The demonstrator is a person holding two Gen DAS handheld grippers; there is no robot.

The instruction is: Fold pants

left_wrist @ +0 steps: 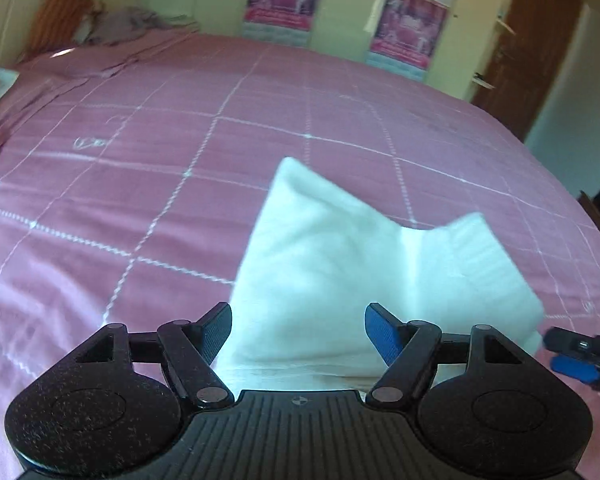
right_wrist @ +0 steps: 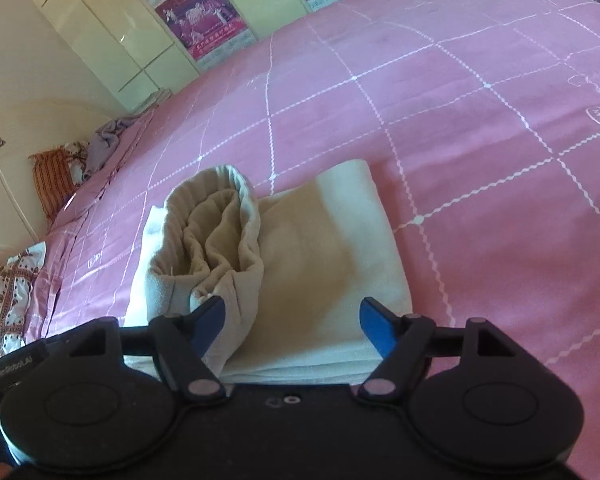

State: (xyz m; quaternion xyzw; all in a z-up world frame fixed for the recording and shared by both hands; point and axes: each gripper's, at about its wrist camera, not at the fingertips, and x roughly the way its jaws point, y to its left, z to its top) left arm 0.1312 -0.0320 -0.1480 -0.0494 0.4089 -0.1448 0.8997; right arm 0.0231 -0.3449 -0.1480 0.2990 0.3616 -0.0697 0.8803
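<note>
The folded cream-white fabric pants (right_wrist: 312, 264) are lying on the pink grid-patterned bedsheet (right_wrist: 480, 128), the ribbed waistband (right_wrist: 216, 224) bunching on top. The left tool (left_wrist: 298, 334) and right tool (right_wrist: 292, 326) are both hovering with fingers apart, gripping nothing.

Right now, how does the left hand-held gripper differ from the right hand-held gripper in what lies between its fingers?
The left hand-held gripper is open over a flat part of the white pants; the right hand-held gripper is open beside the bunched, ribbed waistband, which touches or overlaps one of its fingers. In the left view the pants look bright white and blurred; in the right view, cream and sharper. Both are open, holding nothing, above the pink checked bedspread.
</note>
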